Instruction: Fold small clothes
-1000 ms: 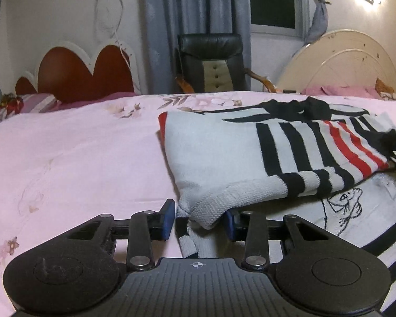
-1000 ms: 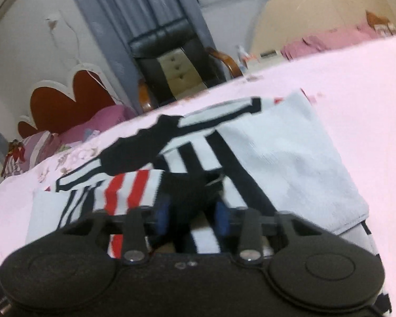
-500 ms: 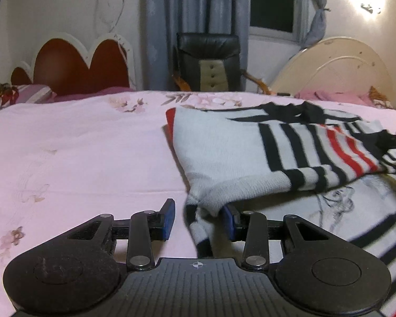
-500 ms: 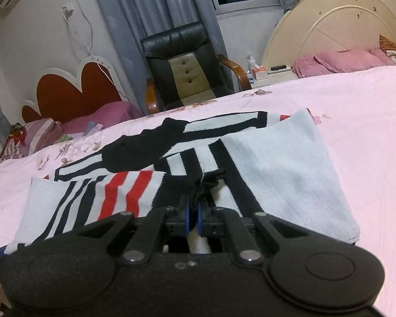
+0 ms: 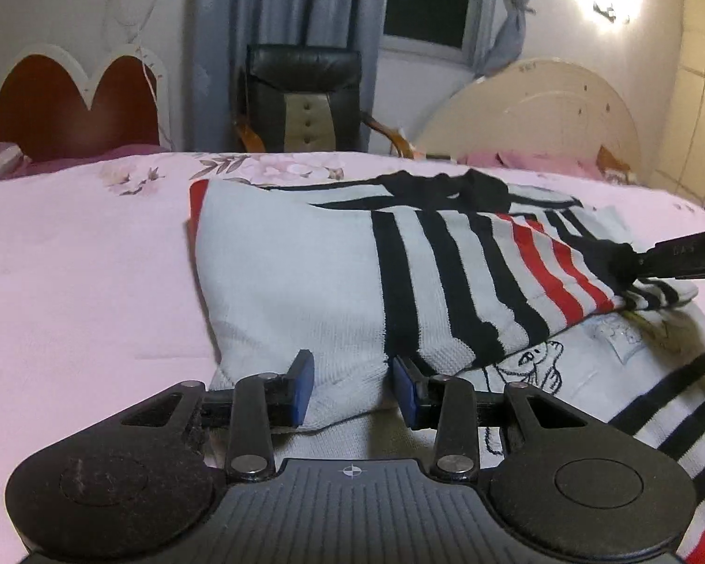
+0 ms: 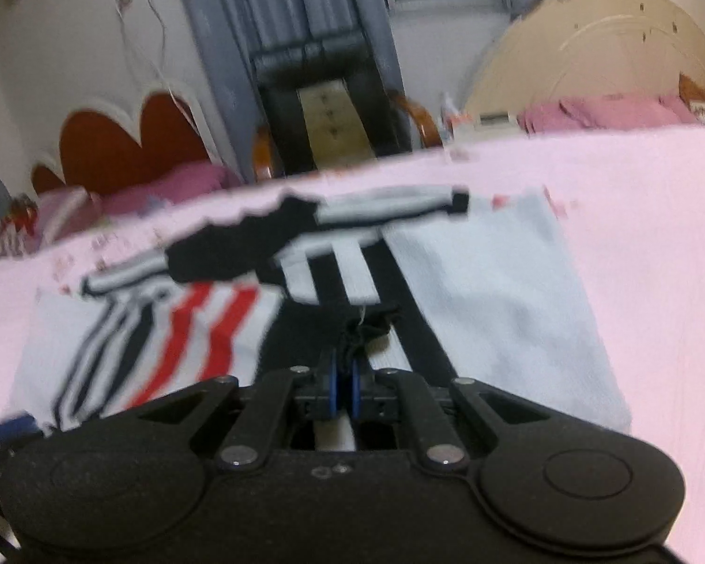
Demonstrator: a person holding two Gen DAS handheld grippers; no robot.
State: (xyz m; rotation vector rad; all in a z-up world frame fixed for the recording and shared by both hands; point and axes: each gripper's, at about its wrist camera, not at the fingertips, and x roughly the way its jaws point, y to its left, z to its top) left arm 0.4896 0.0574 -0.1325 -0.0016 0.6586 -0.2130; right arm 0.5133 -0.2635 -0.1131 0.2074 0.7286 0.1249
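A small white knit sweater (image 5: 296, 282) with black and red stripes lies partly folded on the pink bed (image 5: 80, 282). My left gripper (image 5: 352, 387) is open, its blue pads on either side of the sweater's white ribbed corner. My right gripper (image 6: 344, 383) is shut on a black cuff of the sweater (image 6: 489, 291); in the left wrist view it shows at the right (image 5: 634, 258), pinching the dark edge. A cartoon print (image 5: 536, 366) shows on the layer underneath.
A black office chair (image 5: 305, 98) stands behind the bed. A red heart-shaped headboard (image 5: 75, 103) is at the far left and a cream round headboard (image 5: 536, 113) at the far right. Pink pillows (image 6: 611, 110) lie by it.
My right gripper closed on the black cuff and stays shut on it. My left gripper moved forward around the sweater's white corner, still open.
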